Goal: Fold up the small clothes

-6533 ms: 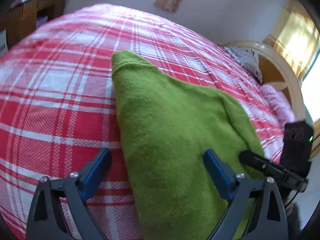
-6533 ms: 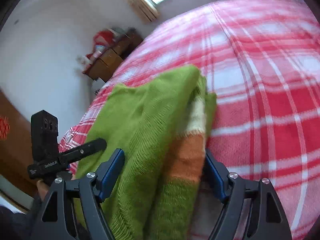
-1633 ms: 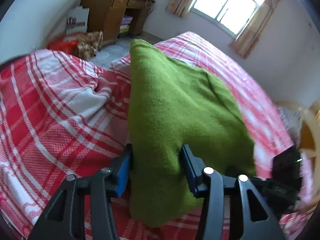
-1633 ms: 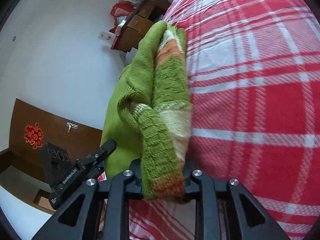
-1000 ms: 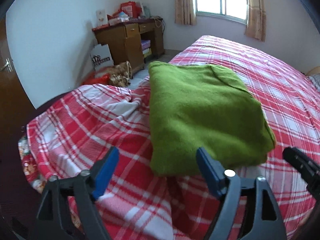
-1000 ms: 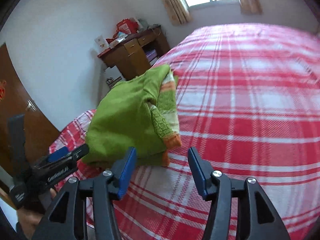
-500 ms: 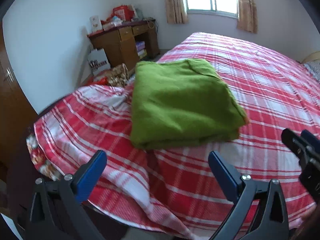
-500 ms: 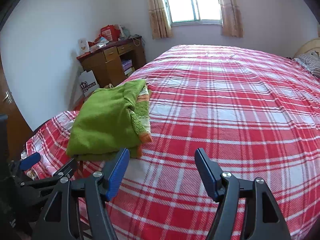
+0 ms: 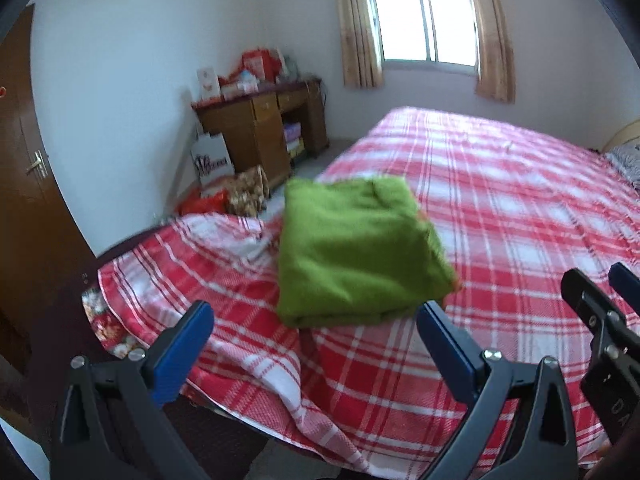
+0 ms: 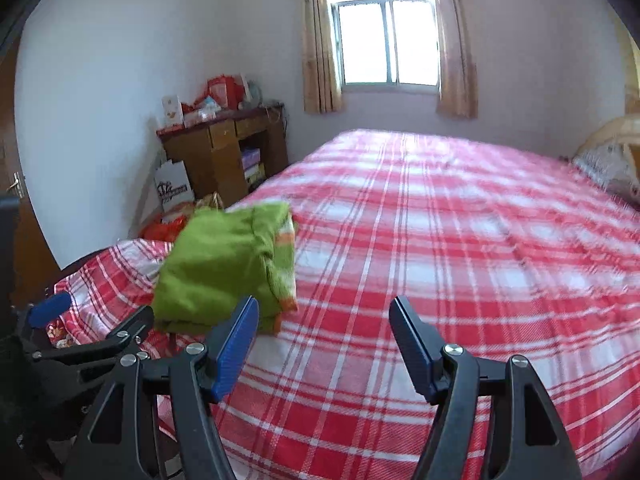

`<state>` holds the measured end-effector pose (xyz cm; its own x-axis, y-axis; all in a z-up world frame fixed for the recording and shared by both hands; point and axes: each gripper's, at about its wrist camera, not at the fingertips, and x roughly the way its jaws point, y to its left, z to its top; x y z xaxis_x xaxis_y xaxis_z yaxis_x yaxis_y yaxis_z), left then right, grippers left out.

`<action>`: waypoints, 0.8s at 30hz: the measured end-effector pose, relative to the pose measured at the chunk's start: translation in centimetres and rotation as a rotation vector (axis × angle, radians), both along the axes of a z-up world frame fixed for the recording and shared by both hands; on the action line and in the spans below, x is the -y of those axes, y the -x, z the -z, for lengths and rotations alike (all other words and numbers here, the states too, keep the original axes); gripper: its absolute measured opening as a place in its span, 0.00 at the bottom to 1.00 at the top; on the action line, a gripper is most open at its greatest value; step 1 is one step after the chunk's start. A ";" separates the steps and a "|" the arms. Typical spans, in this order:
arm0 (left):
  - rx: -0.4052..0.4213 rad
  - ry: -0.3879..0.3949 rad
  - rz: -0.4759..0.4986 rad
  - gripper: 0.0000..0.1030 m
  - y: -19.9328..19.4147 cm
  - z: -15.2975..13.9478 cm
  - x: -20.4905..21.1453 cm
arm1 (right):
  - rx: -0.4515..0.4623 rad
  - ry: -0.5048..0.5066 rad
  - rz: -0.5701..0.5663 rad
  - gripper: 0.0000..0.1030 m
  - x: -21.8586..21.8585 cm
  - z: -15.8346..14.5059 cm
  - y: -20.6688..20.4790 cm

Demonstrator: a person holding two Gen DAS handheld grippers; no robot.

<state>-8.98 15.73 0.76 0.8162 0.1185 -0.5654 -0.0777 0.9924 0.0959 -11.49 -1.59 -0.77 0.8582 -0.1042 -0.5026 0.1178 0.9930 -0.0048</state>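
The folded green sweater (image 9: 356, 252) lies flat near the corner of the bed (image 9: 500, 200), on the red and white plaid cover, with an orange and cream striped edge showing along its right side in the right wrist view (image 10: 224, 268). Both grippers hang in front of it, apart from it. The left gripper (image 9: 316, 344) has its blue-padded jaws spread wide, having just been opening, with nothing between them but the cover below. The right gripper (image 10: 324, 340) has also just been opening and stands moderately wide, likewise holding nothing. Beyond the bed corner, a wooden desk (image 9: 260, 128) stands against the white wall, a white paper bag (image 9: 212, 160) leaning beside it, and a curtained window (image 9: 424, 20) lights the far wall
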 end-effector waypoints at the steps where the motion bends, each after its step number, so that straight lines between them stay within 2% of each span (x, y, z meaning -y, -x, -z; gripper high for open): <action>1: 0.019 -0.005 0.001 1.00 0.3 -0.5 0.0 | 0.015 0.007 0.000 0.67 -0.2 -0.5 0.3; 6: 0.123 -0.026 -0.006 1.00 2.1 -2.9 -0.2 | 0.106 0.037 -0.001 0.67 -0.9 -3.2 1.9; 13: 0.220 0.004 -0.006 1.00 3.7 -4.9 -0.8 | 0.222 0.055 -0.004 0.68 -1.8 -6.3 4.3; 16: 0.233 0.015 -0.001 1.00 4.1 -5.4 -0.8 | 0.251 0.070 -0.006 0.74 -2.2 -6.8 5.0; 24: 0.252 0.019 0.003 1.00 4.7 -5.7 -0.5 | 0.286 0.082 0.009 0.75 -2.8 -7.2 5.9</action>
